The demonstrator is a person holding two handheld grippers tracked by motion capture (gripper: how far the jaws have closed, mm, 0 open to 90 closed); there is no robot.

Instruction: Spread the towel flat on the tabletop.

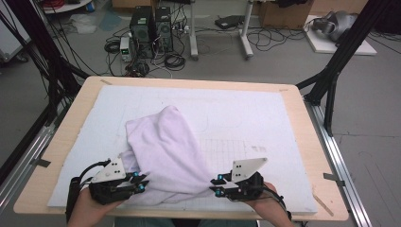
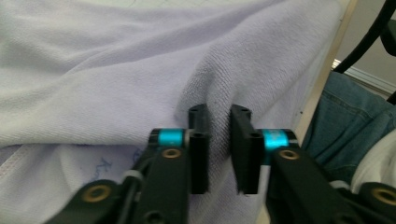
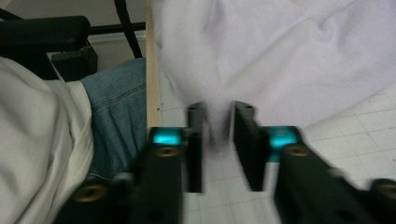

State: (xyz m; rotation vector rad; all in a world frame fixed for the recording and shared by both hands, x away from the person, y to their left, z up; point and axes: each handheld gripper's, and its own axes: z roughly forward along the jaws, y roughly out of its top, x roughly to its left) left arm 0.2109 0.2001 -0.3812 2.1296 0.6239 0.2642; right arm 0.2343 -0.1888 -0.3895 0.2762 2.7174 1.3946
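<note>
A pale lilac towel [image 1: 165, 146] lies bunched on the white mat [image 1: 246, 109], running from the middle toward the near edge. My left gripper [image 1: 140, 182] is at the towel's near left corner. In the left gripper view a raised fold of towel [image 2: 116, 70] fills the gap of the left gripper [image 2: 219, 112], whose jaws pinch it. My right gripper [image 1: 216, 185] is at the towel's near right edge. In the right gripper view the towel [image 3: 280, 56] tapers down into the right gripper [image 3: 219, 109], and its jaws close on that blurred tip.
The mat covers a wooden table [image 1: 302, 123] whose near edge is just behind both hands. The person's jeans [image 3: 116, 107] are close to that edge. Black frame struts [image 1: 331, 80] stand at both sides. Computer towers [image 1: 151, 28] and cables sit on the floor beyond.
</note>
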